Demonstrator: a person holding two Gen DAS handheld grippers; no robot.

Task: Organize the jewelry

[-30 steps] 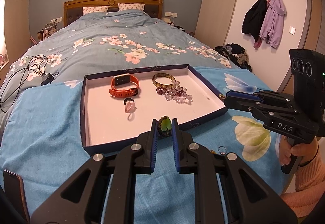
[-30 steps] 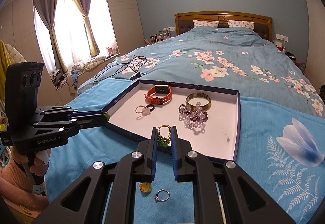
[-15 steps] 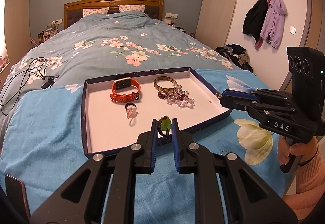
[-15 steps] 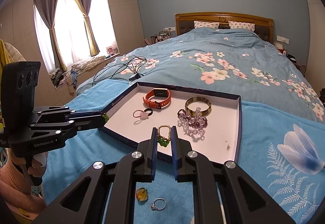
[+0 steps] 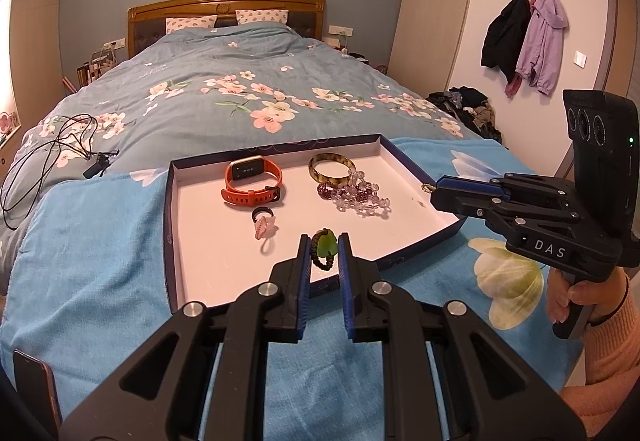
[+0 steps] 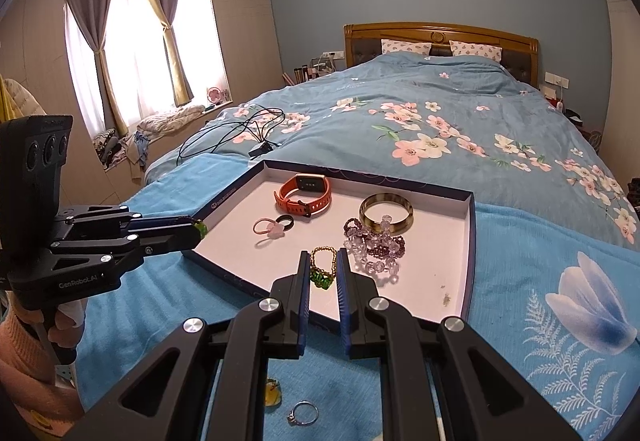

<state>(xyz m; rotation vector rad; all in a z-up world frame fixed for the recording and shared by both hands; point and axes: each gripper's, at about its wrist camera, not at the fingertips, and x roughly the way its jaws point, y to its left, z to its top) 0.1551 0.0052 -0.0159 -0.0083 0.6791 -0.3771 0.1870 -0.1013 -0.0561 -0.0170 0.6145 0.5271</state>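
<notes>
Right wrist view: gold bead bracelet (image 6: pixel 322 268) hangs upright, green charm lowest.

The bed (image 6: pixel 460 129) is covered by a blue blanket (image 6: pixel 532 241), on which a tray (image 6: pixel 471 241), a silver ring (image 6: pixel 304 413) and an amber piece (image 6: pixel 274 392) are laid.

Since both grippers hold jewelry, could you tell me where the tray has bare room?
Bare floor: along the tray's left wall, near the pink hair tie; between bead bracelets and right wall. Crowded: far middle, around smartwatch and bangle.
</notes>
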